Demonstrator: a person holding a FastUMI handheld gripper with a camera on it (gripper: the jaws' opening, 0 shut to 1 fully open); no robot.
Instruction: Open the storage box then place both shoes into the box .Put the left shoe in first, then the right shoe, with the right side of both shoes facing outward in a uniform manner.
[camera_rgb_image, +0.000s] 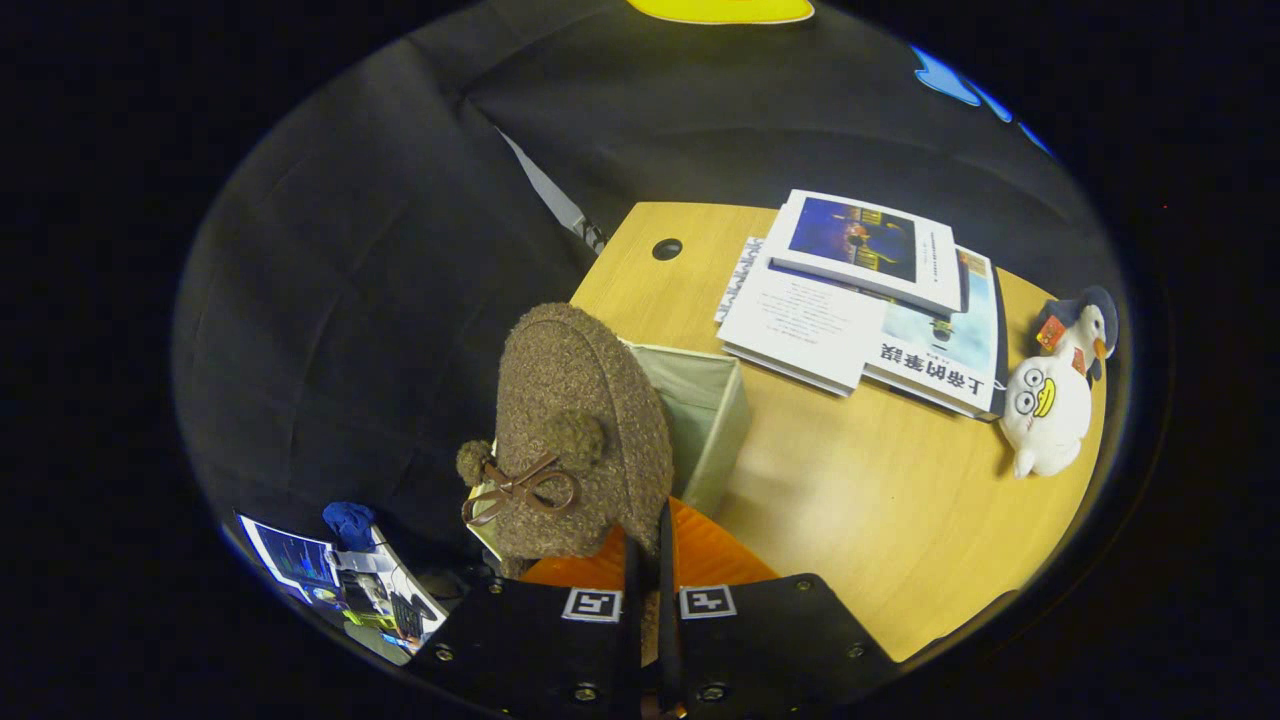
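Tongs (650, 575) pinched nearly shut on one fuzzy brown shoe (580, 430), over my one open box (705, 420); far right, two books (860, 300), one plush penguin (1050, 400).

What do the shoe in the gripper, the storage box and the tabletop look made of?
Shoe: brown fuzzy, curly-pile fabric, fleece-like, with pompoms and a smooth brown bow; the gripper is shut on it.
Storage box: pale grey-green, matte, slightly sagging walls, probably fabric.
Table: light wood-grain surface with a soft sheen, likely laminate or veneer; cannot tell which.
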